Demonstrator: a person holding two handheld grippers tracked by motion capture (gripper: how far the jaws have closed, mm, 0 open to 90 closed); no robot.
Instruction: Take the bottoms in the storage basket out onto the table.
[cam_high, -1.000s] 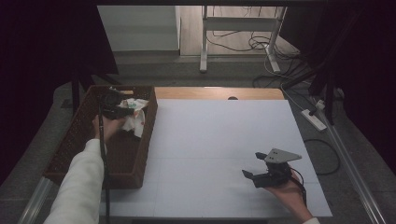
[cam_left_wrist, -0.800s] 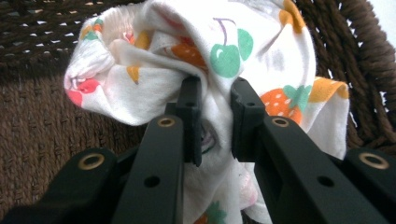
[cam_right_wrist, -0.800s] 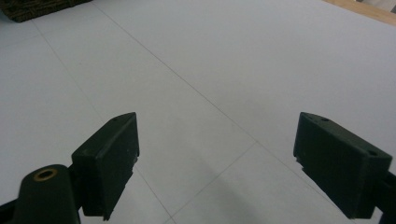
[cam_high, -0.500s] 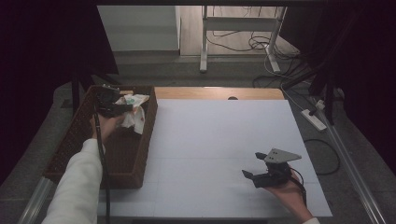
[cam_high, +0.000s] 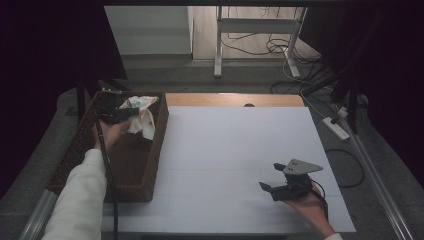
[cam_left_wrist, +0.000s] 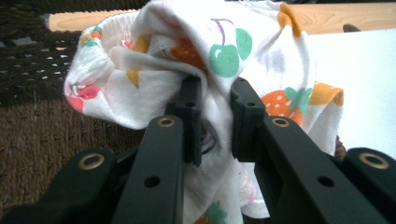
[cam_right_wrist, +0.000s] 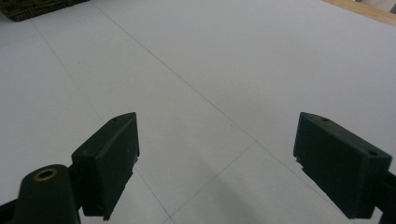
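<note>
Lifting the cloth (cam_left_wrist: 196, 60) clear of the basket (cam_high: 155, 150) needs the left tongs (cam_left_wrist: 215, 100), clenched on a fold, raised straight before crossing to the counter (cam_high: 235, 145); right tongs (cam_right_wrist: 217, 158) wait released.

High view: dim, dark surround; white table surface (cam_high: 240, 150) evenly lit, pale floor beyond its far edge brightest. Left gripper view: bright, cloth (cam_left_wrist: 224, 56) sharp, near jaws soft. Right gripper view: even light, faint shadow between blurred jaws.
</note>
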